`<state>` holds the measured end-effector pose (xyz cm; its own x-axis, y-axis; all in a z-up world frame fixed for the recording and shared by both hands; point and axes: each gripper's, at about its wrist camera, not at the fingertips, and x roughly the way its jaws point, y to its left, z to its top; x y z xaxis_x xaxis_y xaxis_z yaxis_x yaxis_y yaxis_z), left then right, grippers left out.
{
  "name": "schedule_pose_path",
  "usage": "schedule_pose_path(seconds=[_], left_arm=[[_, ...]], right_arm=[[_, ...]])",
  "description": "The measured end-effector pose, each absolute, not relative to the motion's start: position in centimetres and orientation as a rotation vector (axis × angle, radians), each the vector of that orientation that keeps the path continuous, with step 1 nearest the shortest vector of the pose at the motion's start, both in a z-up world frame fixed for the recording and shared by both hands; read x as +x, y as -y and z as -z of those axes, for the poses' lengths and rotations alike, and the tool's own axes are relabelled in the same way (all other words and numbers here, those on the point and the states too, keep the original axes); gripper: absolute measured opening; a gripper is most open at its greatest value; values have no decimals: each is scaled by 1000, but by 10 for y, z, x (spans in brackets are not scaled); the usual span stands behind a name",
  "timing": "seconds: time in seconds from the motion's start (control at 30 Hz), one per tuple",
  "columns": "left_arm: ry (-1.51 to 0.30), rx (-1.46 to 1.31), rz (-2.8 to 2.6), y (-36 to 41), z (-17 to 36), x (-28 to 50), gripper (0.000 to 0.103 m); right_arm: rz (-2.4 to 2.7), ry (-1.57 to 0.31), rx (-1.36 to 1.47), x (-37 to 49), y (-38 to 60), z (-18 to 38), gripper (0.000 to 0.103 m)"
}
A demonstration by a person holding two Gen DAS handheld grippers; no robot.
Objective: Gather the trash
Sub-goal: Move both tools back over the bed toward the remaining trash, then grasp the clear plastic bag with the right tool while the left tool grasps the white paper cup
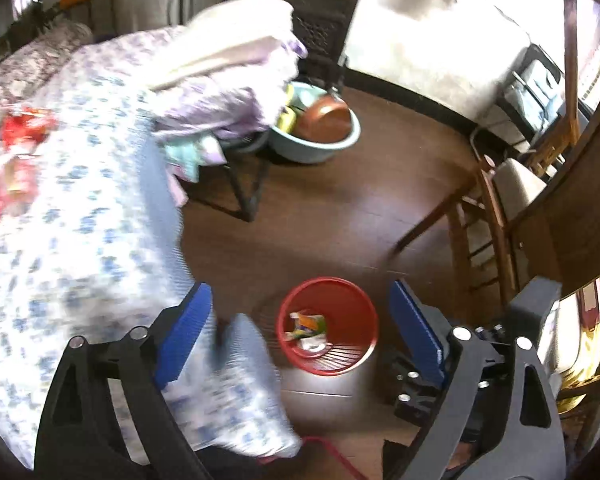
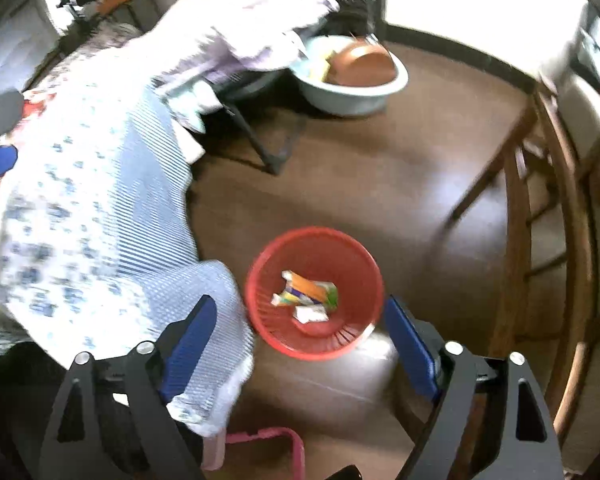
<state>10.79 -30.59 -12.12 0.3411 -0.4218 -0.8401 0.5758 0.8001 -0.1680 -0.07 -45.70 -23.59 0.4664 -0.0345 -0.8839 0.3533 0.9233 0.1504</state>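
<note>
Down on the brown floor (image 1: 340, 220), beside the bed, sitting upright: a red mesh wastebasket (image 1: 327, 360), holding crumpled wrappers (image 1: 307, 330) at its bottom, colourful and white. Hovering above it, the left tongs (image 1: 300, 340), gaping wide, gripping nothing, touching nothing, blue pads (image 1: 184, 336) standing well apart with the basket showing between them. Likewise hanging over the basket (image 2: 284, 336), the right tongs (image 2: 300, 344), spread wide and carrying nothing, wrappers (image 2: 306, 294) lying loose below. Draping over the bed edge at left, a blue floral bedspread (image 1: 80, 220), blurred, its corner reaching down just beside the basket rim. Lying on the bed further back, more red packaging (image 1: 16, 152), too blurred for detail. Resting on the floor beyond, a pale basin (image 1: 320, 144) containing a copper-coloured bowl (image 1: 324, 120). Standing at right, a wooden chair (image 1: 496, 216).
</note>
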Motion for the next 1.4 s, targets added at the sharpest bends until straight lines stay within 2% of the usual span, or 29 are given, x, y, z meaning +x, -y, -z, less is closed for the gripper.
schedule_pose_path(seconds=[0.1,0.43,0.6,0.7,0.87,1.03,1.23,1.4], left_arm=[[-987,164,575,270,105,112,95],[-822,124,116,102,58,145,96],[-826,132,-45,36,58,171,96],[-878,85,8,18,67,183,96],[-856,155,14,16,77,186,96],[-873,97,-2,-10,81,186,96],[-893,4,-80,-41,85,191,96],[-884,-73,-114,-61,82,188,96]], right_arm=[[187,-1001,290,11,428,204,93],[-77,-863,255,66,303,126,94],[-124,-871,229,83,256,110,95],[-121,-889,201,93,233,104,95],[-69,-903,142,103,208,96,95],[-15,-916,92,129,192,99,95],[-59,-867,83,208,168,89,95],[-9,-927,42,282,149,106,95]])
